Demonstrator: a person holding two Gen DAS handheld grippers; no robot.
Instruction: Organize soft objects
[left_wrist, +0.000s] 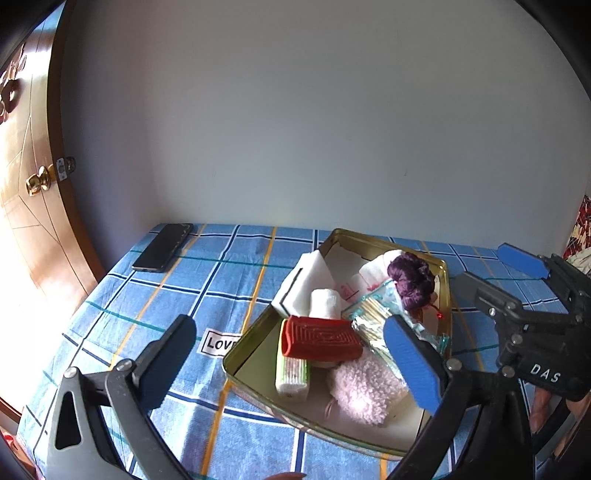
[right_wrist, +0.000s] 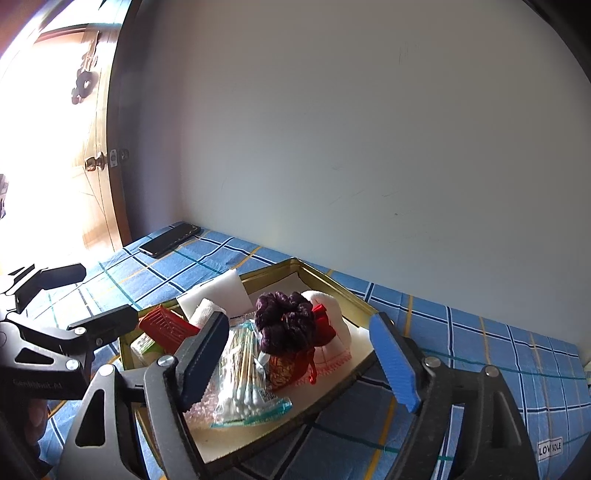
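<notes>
Both tools empty and spread wide: left gripper (left_wrist: 291, 354) hangs over the near-left part of the gold tin tray (left_wrist: 445, 280), right gripper (right_wrist: 299, 358) over its near edge, neither touching anything. All soft items visible already sit inside the tray: purple scrunchie (right_wrist: 286, 319) on top of a red pouch (right_wrist: 291, 369), white foam block (left_wrist: 301, 280) leaning on the far-left wall, gauze roll (left_wrist: 325, 302), red patterned purse (left_wrist: 319, 338) on a green-white sponge pack (left_wrist: 291, 373), pink fluffy cloth (left_wrist: 364, 384) at the near side, cotton swab bag (right_wrist: 240, 376) in the middle. Nothing soft lies loose on the blue checked cloth (left_wrist: 147, 295); only a phone (left_wrist: 162, 247) in the far corner, well apart from the tray. Looks like collecting is done or nearly done; contents are piled, overlapping, so tidying inside the tray may remain.
</notes>
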